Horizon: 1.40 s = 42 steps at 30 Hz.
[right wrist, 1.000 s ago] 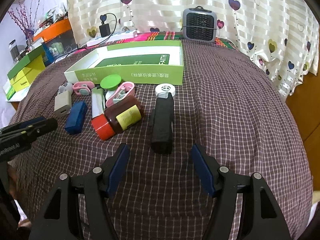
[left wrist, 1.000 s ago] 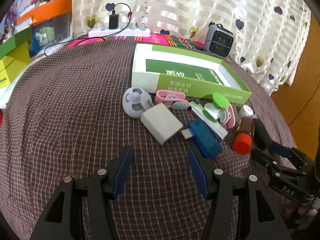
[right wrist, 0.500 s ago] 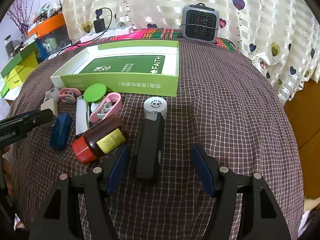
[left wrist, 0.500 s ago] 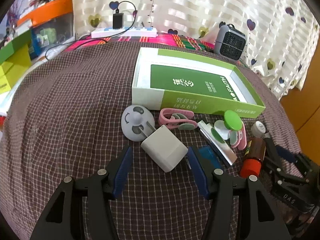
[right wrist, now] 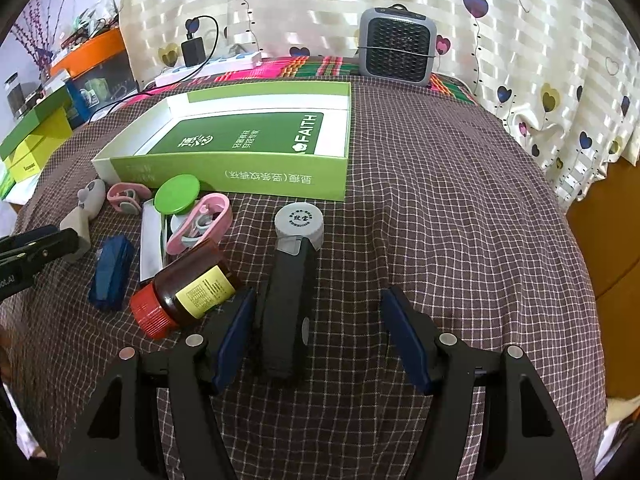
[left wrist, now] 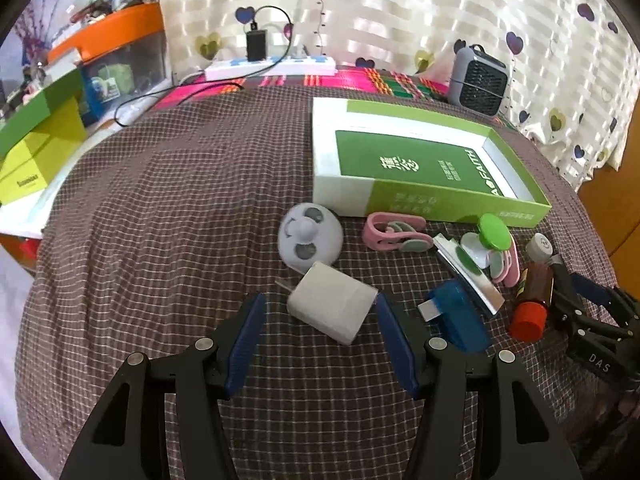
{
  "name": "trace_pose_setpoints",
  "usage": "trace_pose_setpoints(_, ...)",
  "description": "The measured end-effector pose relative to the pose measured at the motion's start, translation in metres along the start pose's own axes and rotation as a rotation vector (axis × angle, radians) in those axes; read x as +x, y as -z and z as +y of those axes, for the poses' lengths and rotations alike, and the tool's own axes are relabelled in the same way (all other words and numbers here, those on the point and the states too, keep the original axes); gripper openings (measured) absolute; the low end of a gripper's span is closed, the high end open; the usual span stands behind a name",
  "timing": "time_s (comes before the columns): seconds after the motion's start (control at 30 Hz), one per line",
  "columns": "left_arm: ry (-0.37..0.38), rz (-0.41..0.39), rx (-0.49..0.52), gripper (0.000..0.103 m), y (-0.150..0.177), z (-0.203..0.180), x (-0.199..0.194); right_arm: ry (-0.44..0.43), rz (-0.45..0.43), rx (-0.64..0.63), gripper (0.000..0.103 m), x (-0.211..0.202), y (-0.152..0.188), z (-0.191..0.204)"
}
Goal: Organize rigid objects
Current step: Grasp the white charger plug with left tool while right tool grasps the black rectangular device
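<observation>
A green and white open box (left wrist: 424, 164) (right wrist: 248, 140) lies on the checked cloth. In front of it lie a white charger cube (left wrist: 332, 306), a grey round fan (left wrist: 310, 236), a pink clip (left wrist: 394, 232), a blue USB block (left wrist: 456, 316) (right wrist: 112, 272), a green-lidded jar (right wrist: 178, 196), a brown bottle with a red cap (right wrist: 180, 292) and a black bar with a white cap (right wrist: 290, 280). My left gripper (left wrist: 320, 312) is open with the charger cube between its fingers. My right gripper (right wrist: 320, 308) is open around the near end of the black bar.
A grey heater (right wrist: 396, 46) stands at the back edge. A white power strip with a black plug (left wrist: 272, 64) lies at the back left. Yellow-green boxes (left wrist: 36, 148) and an orange bin (left wrist: 112, 44) stand off the left side. A wooden surface (right wrist: 608, 240) is at the right.
Both grippers have moved forward. The charger cube now lies between the left fingers, and the black bar's near end lies between the right fingers. Both stay open.
</observation>
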<state>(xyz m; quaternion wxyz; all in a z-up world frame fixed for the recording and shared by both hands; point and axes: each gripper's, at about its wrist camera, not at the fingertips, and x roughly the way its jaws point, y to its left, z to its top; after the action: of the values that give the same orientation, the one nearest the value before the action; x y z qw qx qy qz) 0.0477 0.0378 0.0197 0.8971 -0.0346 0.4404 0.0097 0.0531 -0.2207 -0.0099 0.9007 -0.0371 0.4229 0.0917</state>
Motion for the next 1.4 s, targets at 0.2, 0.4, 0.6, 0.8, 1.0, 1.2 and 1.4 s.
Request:
trace_pose_setpoints(0.2, 0.019, 0.012, -0.032, 0.057, -0.003, -0.001, -0.002, -0.009, 0.0, 0.009, 0.066, 0.0, 0.0, -0.002)
trace_pose_setpoints(0.4, 0.008, 0.04, -0.049, 0.057, -0.008, -0.008, 0.01, -0.015, -0.003, 0.013, 0.066, -0.001, 0.002, -0.004)
trace_pose_setpoints(0.6, -0.044, 0.04, -0.056, 0.057, -0.014, -0.007, 0.018, -0.02, 0.0, 0.018, 0.066, 0.0, 0.001, -0.005)
trace_pose_setpoints(0.8, -0.057, 0.067, -0.053, 0.057, -0.006, 0.0, 0.014, -0.022, 0.0, 0.019, 0.066, 0.0, 0.001, -0.005)
trace_pose_setpoints(1.0, -0.077, 0.069, -0.057, 0.057, 0.003, 0.014, 0.005, -0.022, 0.0, 0.02, 0.066, 0.001, 0.001, -0.005)
trace_pose_setpoints(1.2, -0.079, 0.047, -0.07, 0.057, 0.005, 0.03, -0.002, -0.02, 0.0, 0.019, 0.066, 0.001, 0.0, -0.005)
trace_pose_setpoints(1.4, -0.071, 0.053, -0.054, 0.057, 0.003, 0.032, 0.009, -0.018, -0.001, 0.022, 0.066, 0.001, 0.001, -0.005)
